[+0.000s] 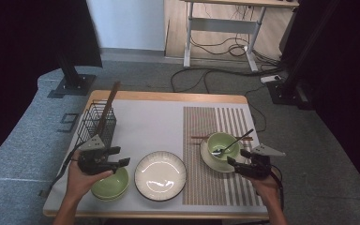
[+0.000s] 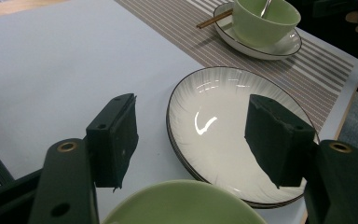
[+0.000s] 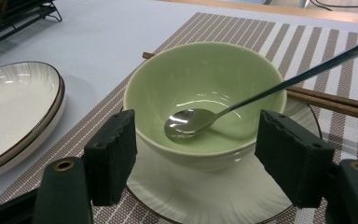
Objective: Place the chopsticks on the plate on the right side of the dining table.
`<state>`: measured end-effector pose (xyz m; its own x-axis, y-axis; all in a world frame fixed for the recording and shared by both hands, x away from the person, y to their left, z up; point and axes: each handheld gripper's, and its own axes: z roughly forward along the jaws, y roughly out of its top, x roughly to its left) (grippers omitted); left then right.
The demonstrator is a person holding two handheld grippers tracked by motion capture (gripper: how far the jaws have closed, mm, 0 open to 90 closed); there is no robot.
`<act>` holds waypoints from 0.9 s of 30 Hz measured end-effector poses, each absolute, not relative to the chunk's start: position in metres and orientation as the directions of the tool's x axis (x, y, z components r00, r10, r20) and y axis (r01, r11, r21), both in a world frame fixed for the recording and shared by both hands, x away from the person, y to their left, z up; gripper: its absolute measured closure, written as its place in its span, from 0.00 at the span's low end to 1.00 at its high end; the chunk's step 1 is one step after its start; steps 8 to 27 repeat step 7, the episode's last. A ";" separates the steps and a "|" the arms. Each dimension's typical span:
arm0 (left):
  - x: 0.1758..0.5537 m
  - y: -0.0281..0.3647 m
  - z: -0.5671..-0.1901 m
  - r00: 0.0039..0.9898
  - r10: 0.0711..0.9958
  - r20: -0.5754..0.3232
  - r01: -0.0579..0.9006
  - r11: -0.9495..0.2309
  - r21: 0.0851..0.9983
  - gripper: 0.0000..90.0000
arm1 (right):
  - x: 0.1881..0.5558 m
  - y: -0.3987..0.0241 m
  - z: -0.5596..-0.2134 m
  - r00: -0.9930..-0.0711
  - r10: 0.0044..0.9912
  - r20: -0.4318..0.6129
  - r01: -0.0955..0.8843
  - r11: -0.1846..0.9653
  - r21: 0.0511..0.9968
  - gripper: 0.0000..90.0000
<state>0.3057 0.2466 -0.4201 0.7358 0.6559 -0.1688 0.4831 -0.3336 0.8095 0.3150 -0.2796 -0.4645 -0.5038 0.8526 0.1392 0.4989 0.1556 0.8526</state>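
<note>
Item: table setting in progress, two hand-held tools. Your right gripper (image 1: 242,163) sits at the 4 o'clock edge of the green bowl (image 1: 223,144) on the striped placemat (image 1: 215,187), jaws spread wide and holding nothing; in the right gripper view the bowl (image 3: 205,93) lies dead ahead between the two pads, its near wall almost level with them. That bowl stands on a white saucer (image 3: 205,196), and a spoon (image 3: 186,123) rests in it, head low toward 7 o'clock and handle climbing out over the rim toward 2 o'clock in the high view. Chopsticks (image 1: 201,137) lie just behind the saucer, long axis running 9 to 3. Your left gripper (image 1: 119,157) hovers over the second green bowl (image 1: 114,186) at the table's near left, jaws likewise apart and empty; its own view looks past that bowl's rim (image 2: 182,203) to the white plate (image 2: 228,135) at 1 o'clock. A wire rack (image 1: 96,123) stands at the far left, at 11 o'clock from the left tool. Judgement: the right hand is the nearer to the bowl on the mat; mind the spoon handle, which crosses above the right-hand pad.
</note>
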 end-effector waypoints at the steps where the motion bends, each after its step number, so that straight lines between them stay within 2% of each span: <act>1: 0.306 0.246 -0.420 0.736 0.656 -0.168 0.483 -0.334 0.810 0.38 | 0.314 -0.280 -0.465 -0.502 0.852 0.145 0.498 0.148 0.854 0.32; 27: 0.305 0.246 -0.419 0.738 0.654 -0.168 0.482 -0.336 0.809 0.38 | 0.312 -0.280 -0.467 -0.506 0.849 0.154 0.488 0.134 0.863 0.32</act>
